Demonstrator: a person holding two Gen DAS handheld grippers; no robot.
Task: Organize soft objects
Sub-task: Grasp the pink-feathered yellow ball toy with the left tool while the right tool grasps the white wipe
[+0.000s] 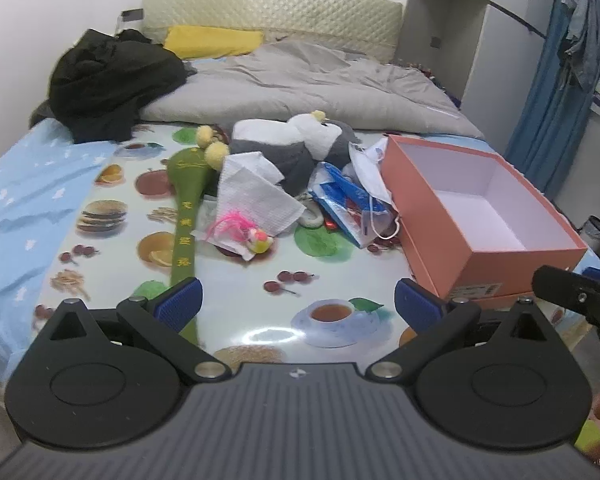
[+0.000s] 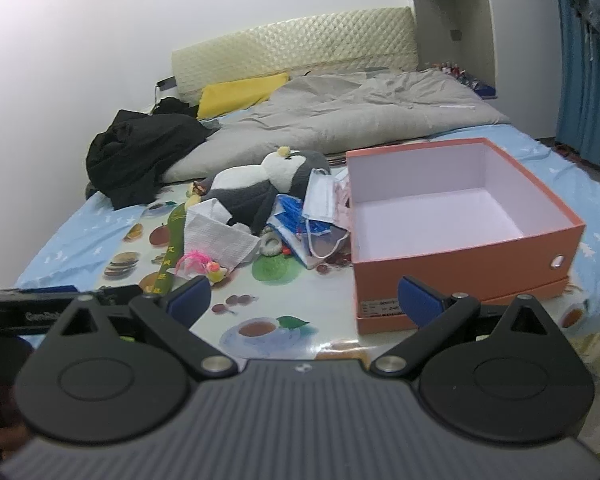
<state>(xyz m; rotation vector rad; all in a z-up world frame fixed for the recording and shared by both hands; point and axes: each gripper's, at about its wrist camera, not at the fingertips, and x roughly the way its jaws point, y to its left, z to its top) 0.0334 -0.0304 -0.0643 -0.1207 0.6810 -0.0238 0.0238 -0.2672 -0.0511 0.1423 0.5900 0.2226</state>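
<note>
- Both grippers hover low over the near edge of the printed mat point(image 1: 236, 276), each with its blue pads spread wide and nothing between them: the left gripper point(image 1: 298, 300) and the right gripper point(image 2: 304, 300) are equally empty.
- Straight ahead of them lies the pile of soft things: a grey-and-white plush penguin point(image 1: 296, 140) on its side at the back, a crumpled white paper towel point(image 1: 252, 196) in front of it, a small pink-feathered toy point(image 1: 244, 234) nearest the grippers, and a face mask point(image 2: 320, 196) leaning by the box.
- A long green ribbon point(image 1: 186, 216) runs lengthwise from the pile toward the left gripper, its near end passing just under the left-hand pad; I judge it the closest grab for that hand.
- The open orange box point(image 1: 496, 256) sits right of the pile, empty, and directly ahead of the right gripper, so that side looks better placed for dropping things in.
- Only the right wrist view shows the round hole in the box's side wall and the whole white floor point(image 2: 440, 216) of it; the left wrist view shows the ribbon's yellow pompoms point(image 1: 212, 146) and the blue plastic packet point(image 1: 340, 196) more plainly.
- Beyond lie a grey duvet point(image 1: 300, 76), a black heap of clothing point(image 1: 108, 80) and a yellow pillow point(image 1: 212, 40).
</note>
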